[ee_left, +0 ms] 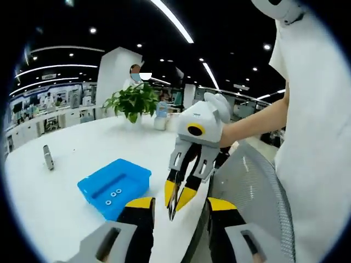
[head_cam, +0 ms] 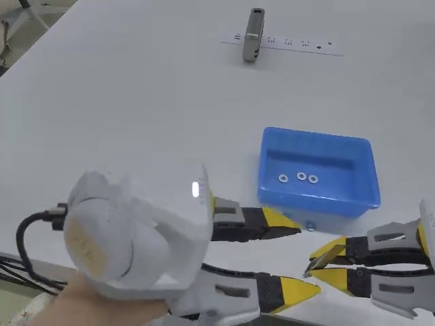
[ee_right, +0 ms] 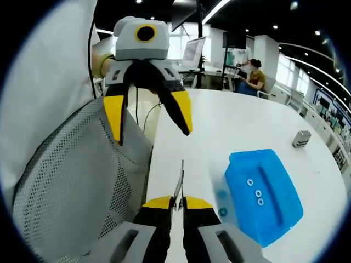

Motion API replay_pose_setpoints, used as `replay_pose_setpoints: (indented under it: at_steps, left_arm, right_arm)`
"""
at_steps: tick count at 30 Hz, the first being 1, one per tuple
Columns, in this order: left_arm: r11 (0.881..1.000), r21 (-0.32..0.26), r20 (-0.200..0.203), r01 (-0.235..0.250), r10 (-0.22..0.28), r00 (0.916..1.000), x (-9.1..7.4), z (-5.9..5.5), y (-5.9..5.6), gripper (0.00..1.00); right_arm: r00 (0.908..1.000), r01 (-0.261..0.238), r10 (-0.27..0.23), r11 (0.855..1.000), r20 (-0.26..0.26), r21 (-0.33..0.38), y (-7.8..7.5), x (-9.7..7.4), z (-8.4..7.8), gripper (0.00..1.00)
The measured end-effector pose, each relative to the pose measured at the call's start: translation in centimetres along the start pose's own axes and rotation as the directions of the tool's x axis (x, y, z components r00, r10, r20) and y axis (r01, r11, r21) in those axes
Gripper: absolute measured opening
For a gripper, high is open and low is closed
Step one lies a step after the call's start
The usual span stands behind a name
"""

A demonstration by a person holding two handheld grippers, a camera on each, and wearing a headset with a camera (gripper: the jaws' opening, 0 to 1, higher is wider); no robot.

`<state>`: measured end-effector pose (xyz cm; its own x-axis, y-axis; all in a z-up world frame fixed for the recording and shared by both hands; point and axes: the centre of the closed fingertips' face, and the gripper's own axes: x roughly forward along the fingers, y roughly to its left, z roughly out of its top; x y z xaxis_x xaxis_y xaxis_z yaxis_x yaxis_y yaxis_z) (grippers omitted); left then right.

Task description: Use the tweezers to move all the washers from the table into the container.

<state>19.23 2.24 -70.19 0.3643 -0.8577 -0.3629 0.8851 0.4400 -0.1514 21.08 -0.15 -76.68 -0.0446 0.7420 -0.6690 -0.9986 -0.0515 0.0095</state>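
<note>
The blue container (head_cam: pixel 317 193) sits on the white table (head_cam: pixel 136 122) with three washers (head_cam: pixel 301 177) in it. One loose washer (head_cam: pixel 310 226) lies on the table just in front of its near wall; in the right gripper view it is the washer (ee_right: pixel 222 211) beside the container (ee_right: pixel 274 219). My right gripper (ee_right: pixel 179 201) is shut on thin metal tweezers (ee_right: pixel 179 183), whose tip points at my left gripper (ee_right: pixel 152 136). My left gripper (head_cam: pixel 308 261) stands open, its jaws either side of the tweezers' tip (head_cam: pixel 314 266), holding nothing.
A white power strip (head_cam: pixel 289 43) and a small grey device (head_cam: pixel 253 34) lie at the table's far side. The near table edge runs just below both grippers. A mesh chair back (ee_right: pixel 82 181) stands off the table.
</note>
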Motion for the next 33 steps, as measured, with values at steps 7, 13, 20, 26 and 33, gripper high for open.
replay_pose_setpoints:
  at_steps: [7,13,20,26,33]
  left_arm:
    - [0.976,-0.113,0.035,-0.188,0.193,0.9806,0.0,-1.3,1.7,0.54]
    - [0.95,-0.064,0.03,-0.305,0.308,0.951,-0.4,-1.7,3.6,0.56]
    - [0.947,-0.119,0.025,-0.299,0.303,0.9525,-0.4,-2.1,3.9,0.57]
    - [0.951,-0.128,0.003,-0.283,0.286,0.9583,-0.1,-2.6,3.7,0.57]
    - [0.949,-0.129,0.006,-0.286,0.289,0.9572,-0.2,-2.6,3.7,0.57]
  right_arm:
    - [0.9976,0.07,-0.07,0.998,-0.007,0.008,-3.0,-0.3,-0.2,0.03]
    - [0.9941,0.108,-0.108,0.994,-0.006,0.034,-5.4,0.0,-0.4,0.02]
    - [0.993,0.107,-0.106,0.994,-0.053,0.015,-6.1,0.3,-0.8,0.03]
    - [0.9924,0.109,-0.106,0.993,-0.062,0.037,-6.7,0.5,-1.3,0.04]
    - [0.9953,0.082,-0.08,0.995,-0.054,0.051,-6.4,0.8,-0.7,0.04]
